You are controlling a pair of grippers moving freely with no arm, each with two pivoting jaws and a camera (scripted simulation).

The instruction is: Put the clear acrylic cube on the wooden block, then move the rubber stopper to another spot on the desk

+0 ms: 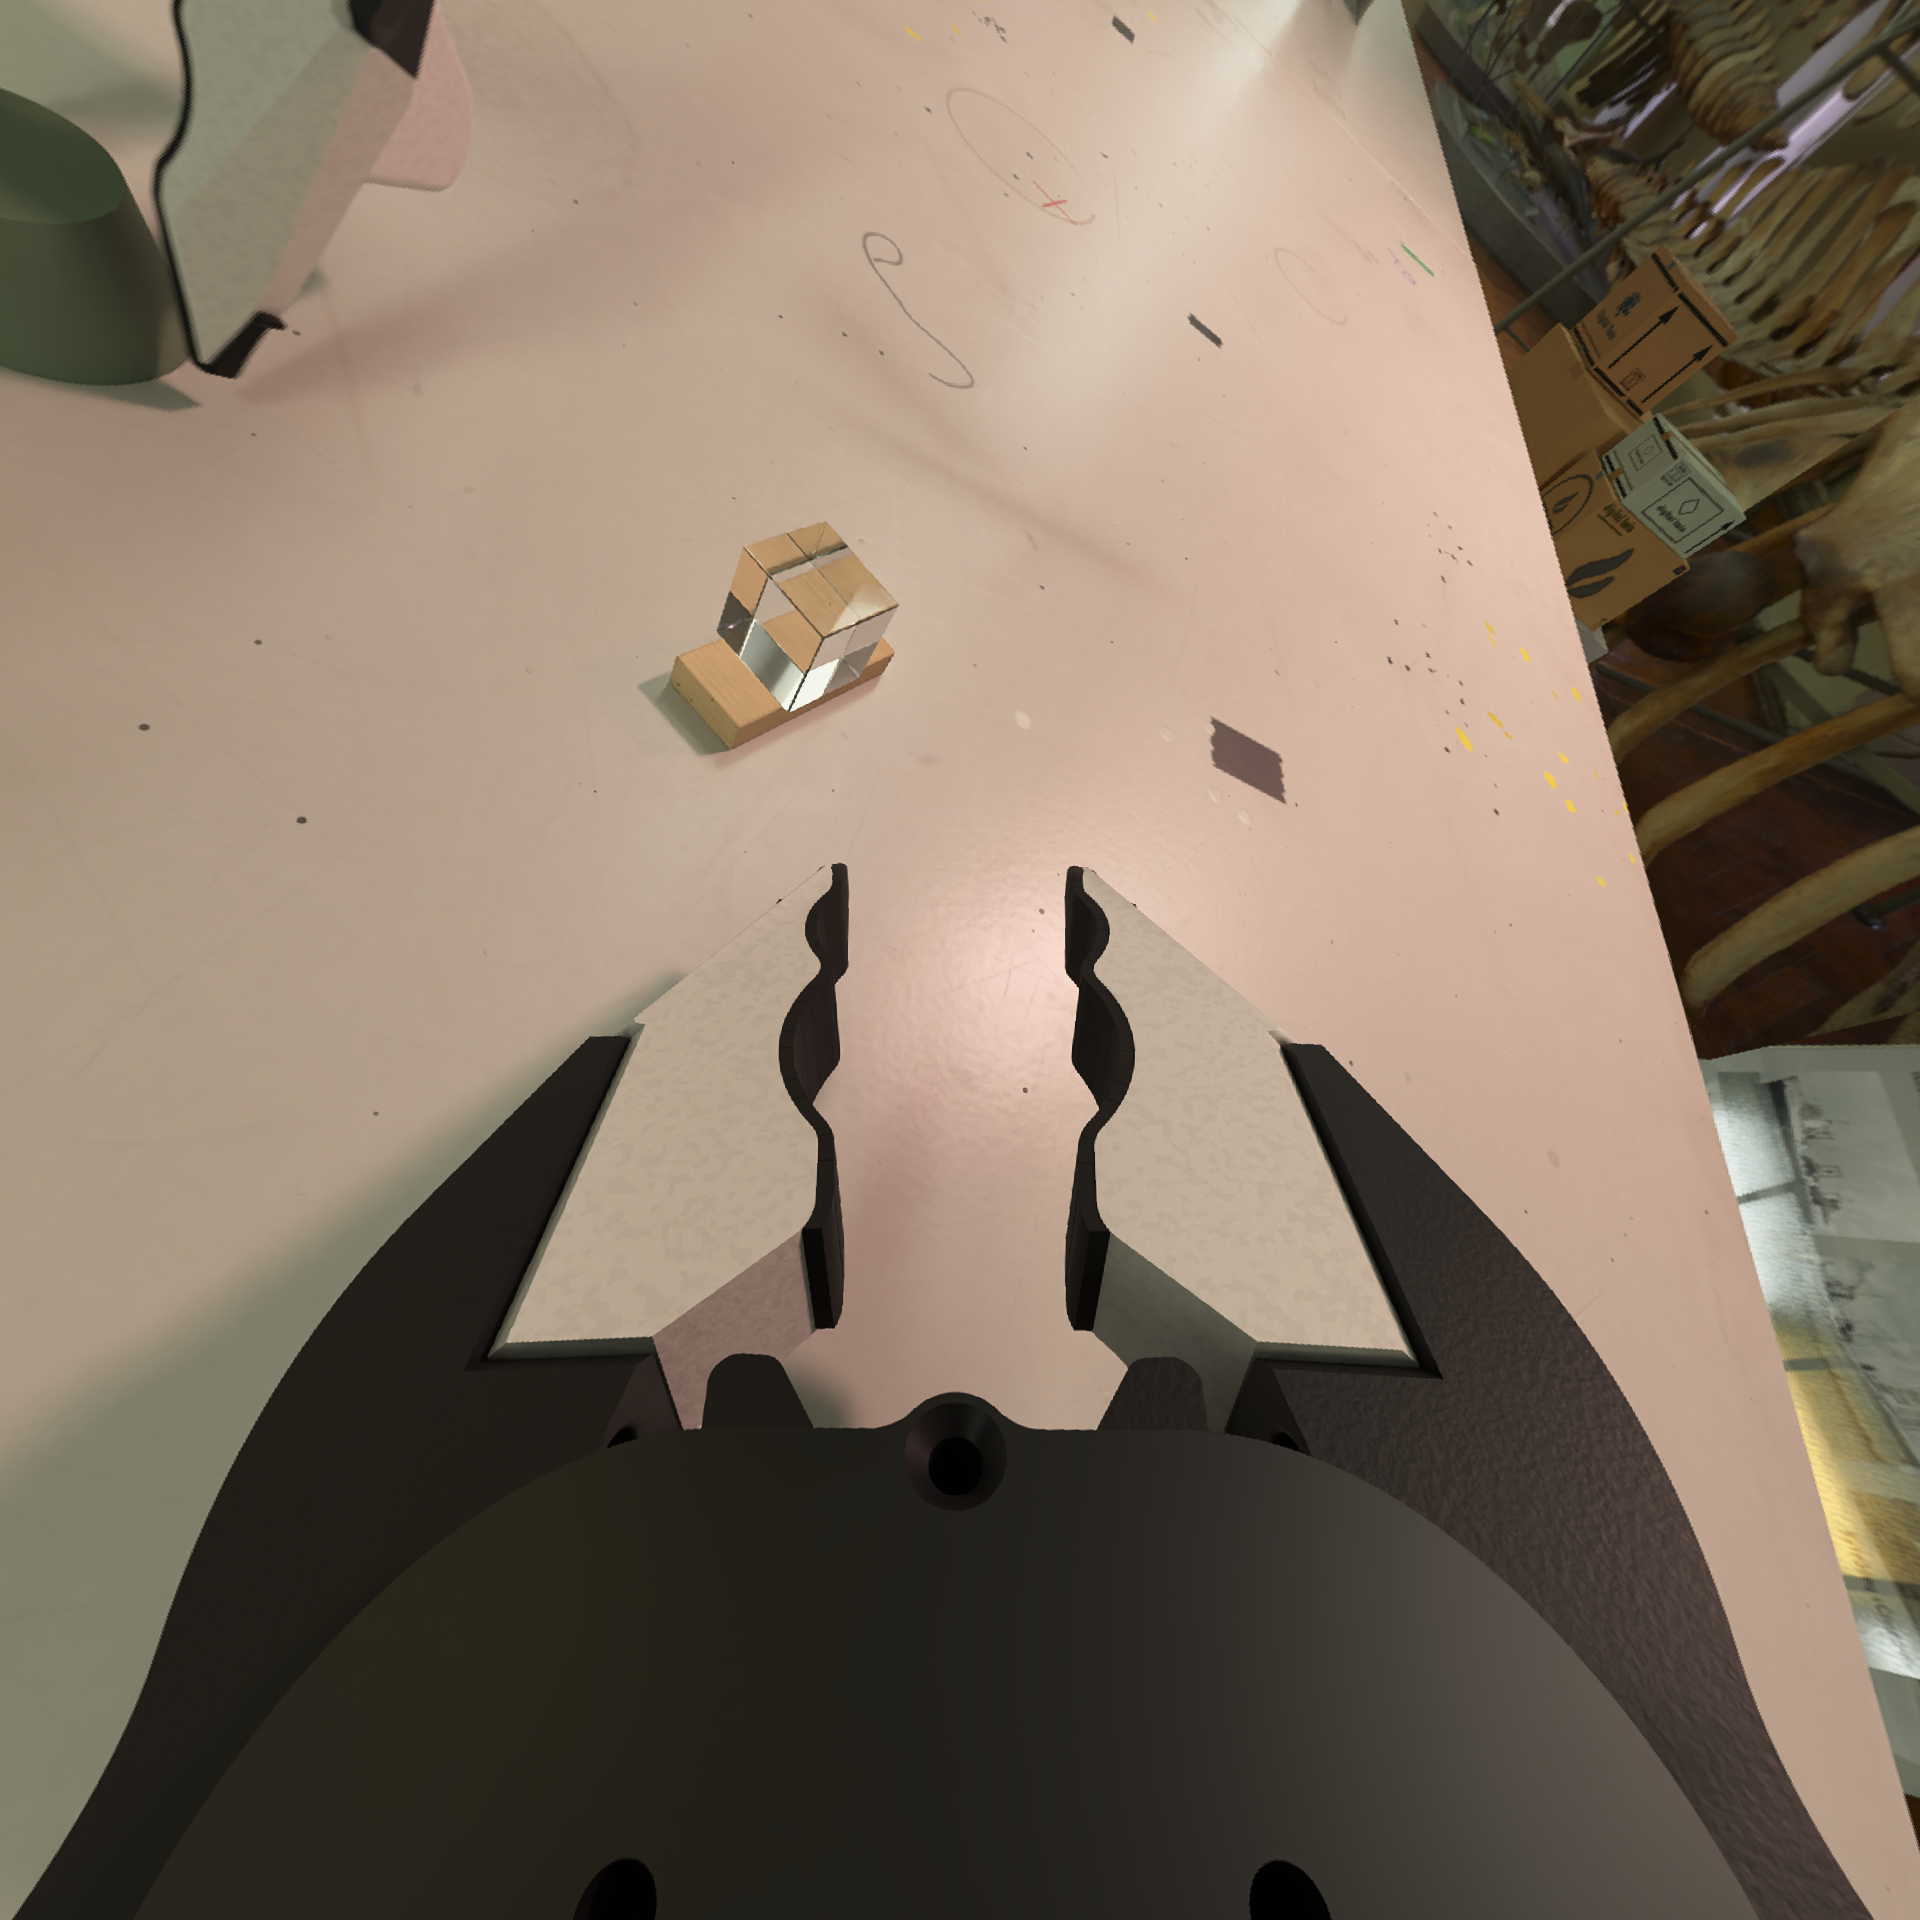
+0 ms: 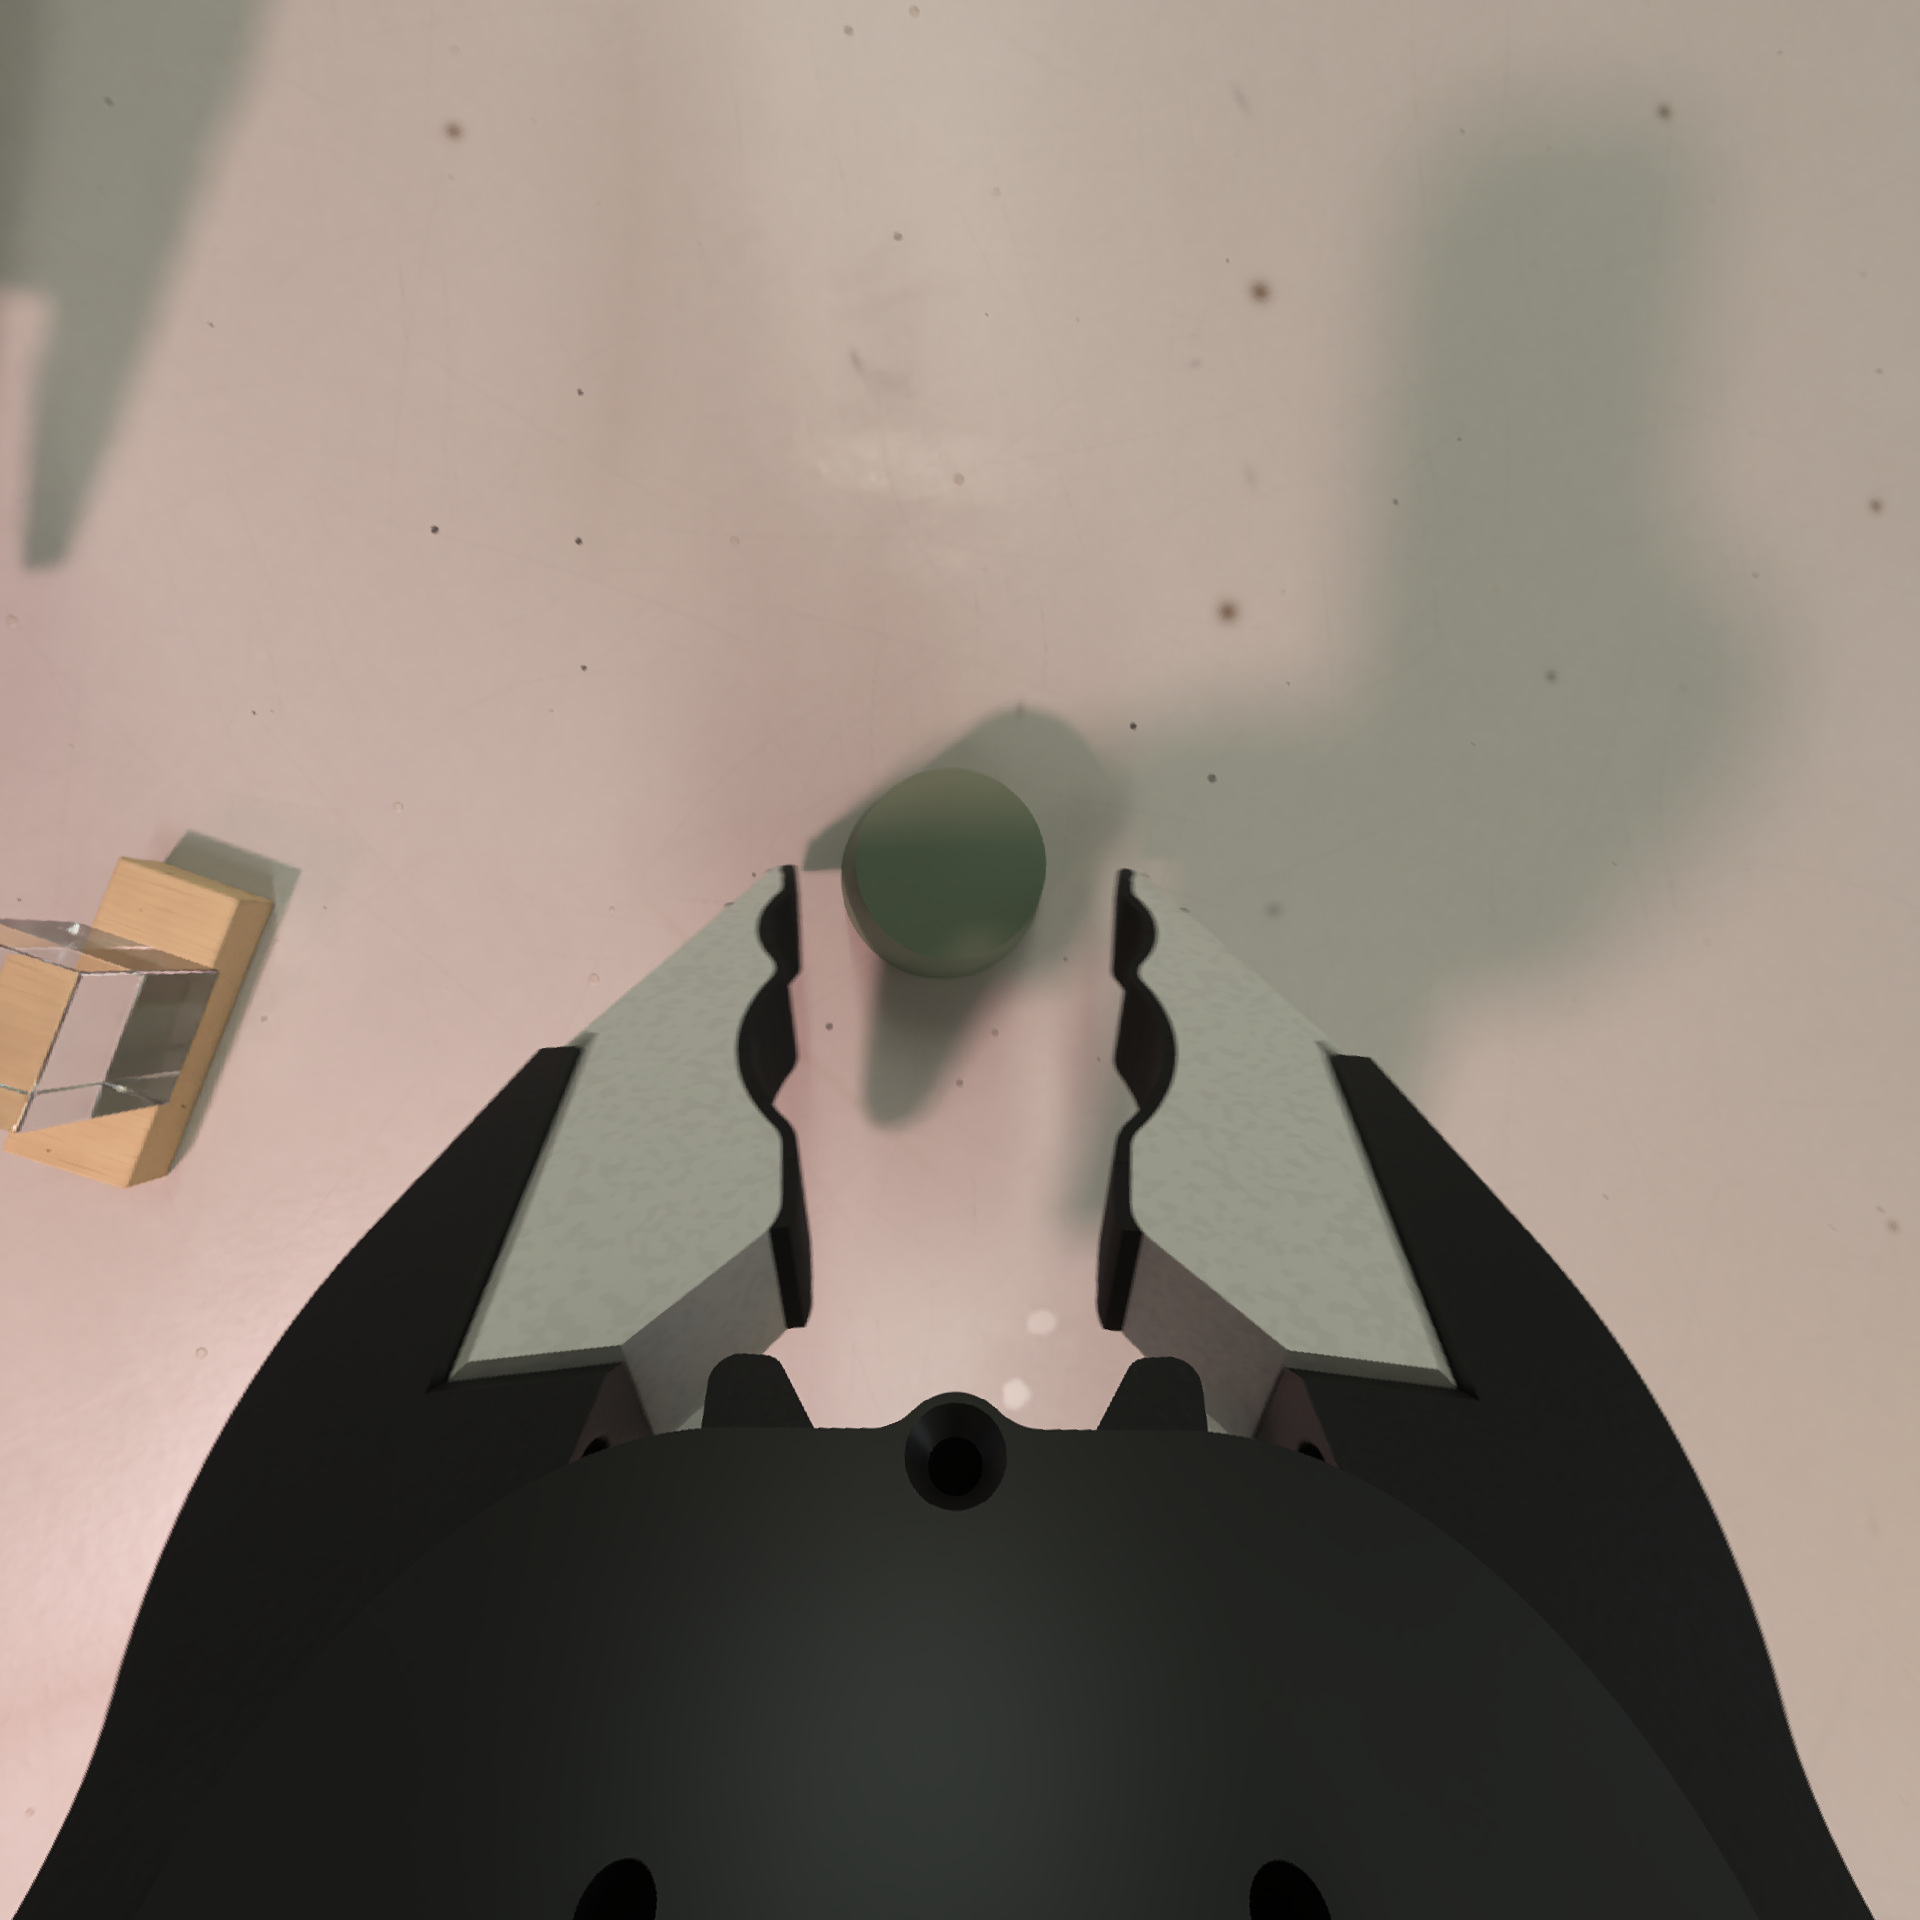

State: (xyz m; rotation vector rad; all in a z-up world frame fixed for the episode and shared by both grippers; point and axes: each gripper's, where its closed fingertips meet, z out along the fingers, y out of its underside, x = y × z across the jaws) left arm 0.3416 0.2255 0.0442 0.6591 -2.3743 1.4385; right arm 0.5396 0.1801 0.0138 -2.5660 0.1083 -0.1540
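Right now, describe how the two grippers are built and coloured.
Both look alike. The left gripper and right gripper each have a rounded matte black body with a small central screw hole, two black arms carrying pale speckled grey fingers, and dark wavy scalloped inner pads. No cables or markings show.

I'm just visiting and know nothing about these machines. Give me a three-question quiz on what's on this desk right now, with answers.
1. True or false: the clear acrylic cube rests on the wooden block.
2. Which tongs are lined up with the dark green rubber stopper?
A. left tongs
B. right tongs
C. neither
3. Fill in: the right tongs' fingers are ____ around the stopper, not yet gripping it.

Key: 1 true. 2 B: the stopper lies just past the fingertips, centred in the gap. 3 open.
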